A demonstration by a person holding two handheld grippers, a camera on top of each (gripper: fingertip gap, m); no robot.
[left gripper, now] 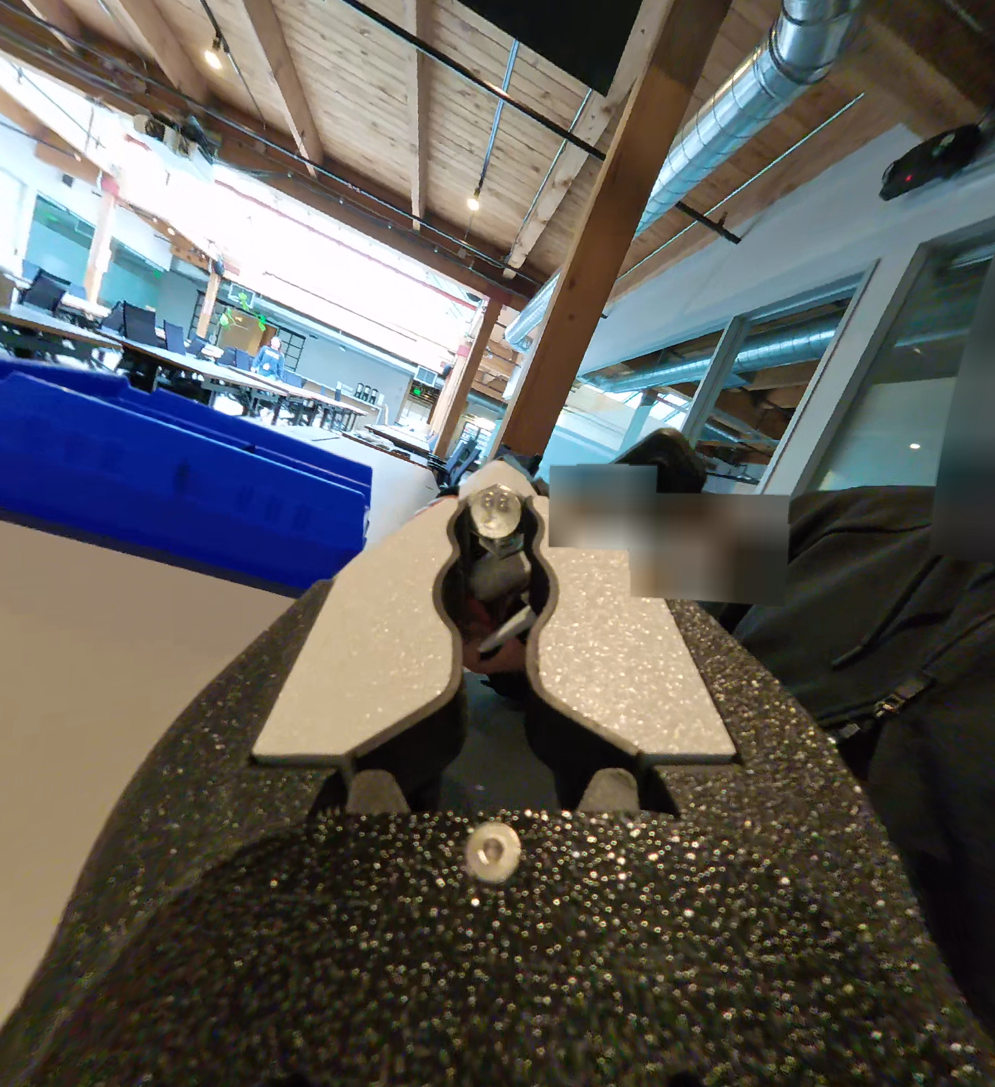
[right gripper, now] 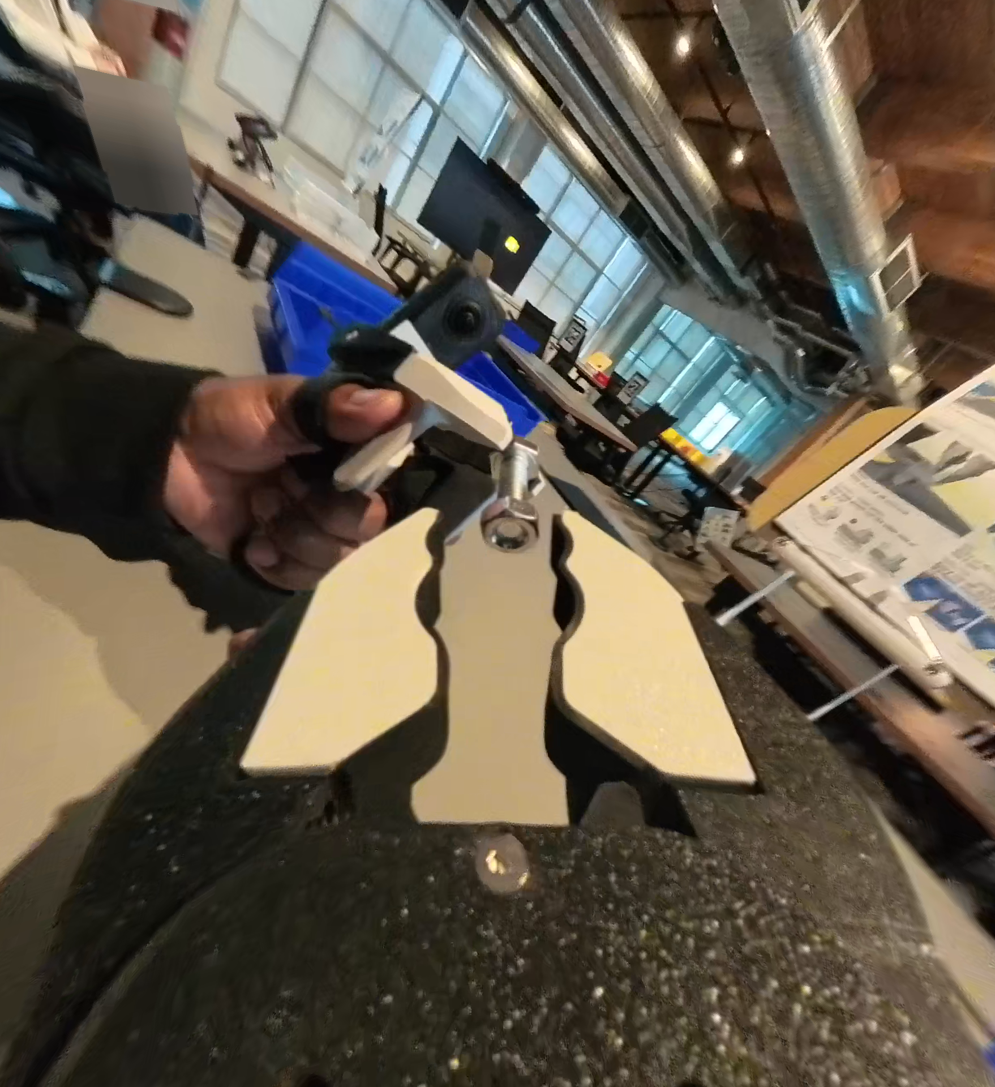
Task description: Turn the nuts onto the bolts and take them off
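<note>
steel bolt (left gripper: 494,517) pinched in left tongs (left gripper: 494,529); only right view shows nut (right gripper: 510,525) between spread right tongs (right gripper: 498,529).

Unquotable marks on bolt head (left gripper: 494,513)

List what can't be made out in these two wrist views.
- Left wrist view: bolt shank and nut, hidden behind the left gripper's fingers.
- Right wrist view: whether the right gripper touches the nut; motion blur.
- Both views: table contents beyond the blue bin, cut off.

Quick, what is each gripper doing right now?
Left gripper: closed, holding the silver steel hex bolt.
Right gripper: open, around the bolt's silver hex nut.
</note>
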